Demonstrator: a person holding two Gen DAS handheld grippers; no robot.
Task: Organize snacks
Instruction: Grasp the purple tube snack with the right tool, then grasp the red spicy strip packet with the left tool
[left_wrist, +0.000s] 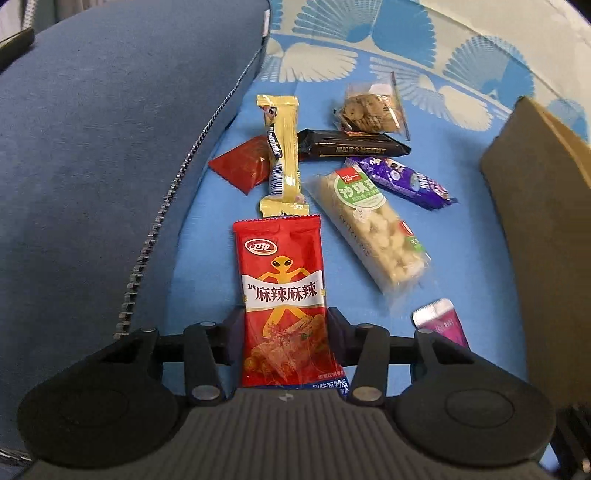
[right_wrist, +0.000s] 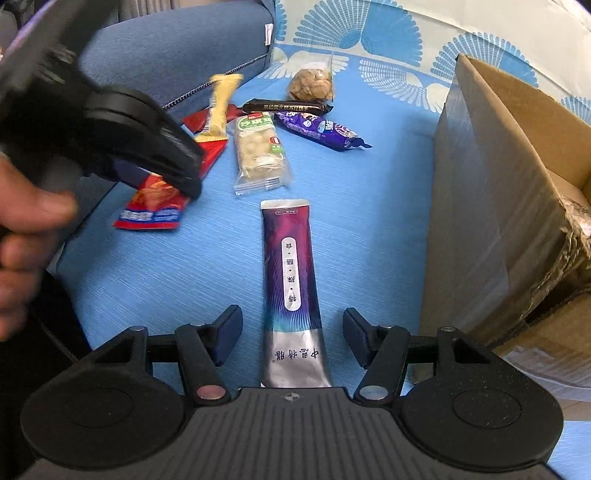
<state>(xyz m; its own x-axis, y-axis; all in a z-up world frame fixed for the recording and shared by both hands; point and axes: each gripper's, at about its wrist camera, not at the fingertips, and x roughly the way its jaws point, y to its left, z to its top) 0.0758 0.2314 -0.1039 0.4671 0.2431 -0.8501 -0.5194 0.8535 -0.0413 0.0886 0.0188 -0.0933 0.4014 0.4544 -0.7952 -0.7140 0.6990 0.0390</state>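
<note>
Just snacks (left_wrist: 364, 225) on blue sheet (right_wrist: 388, 177).

Right tool (right_wrist: 291, 338) open, fingers either side of purple sachet (right_wrist: 291, 288) lying flat on blue sheet (right_wrist: 369, 206). Left tool (right_wrist: 155, 155) over red packet (right_wrist: 155, 206). Beyond: rice bar (right_wrist: 260, 153), purple bar (right_wrist: 321, 131), black bar (right_wrist: 286, 107). Cardboard box (right_wrist: 498, 206) at right.
</note>
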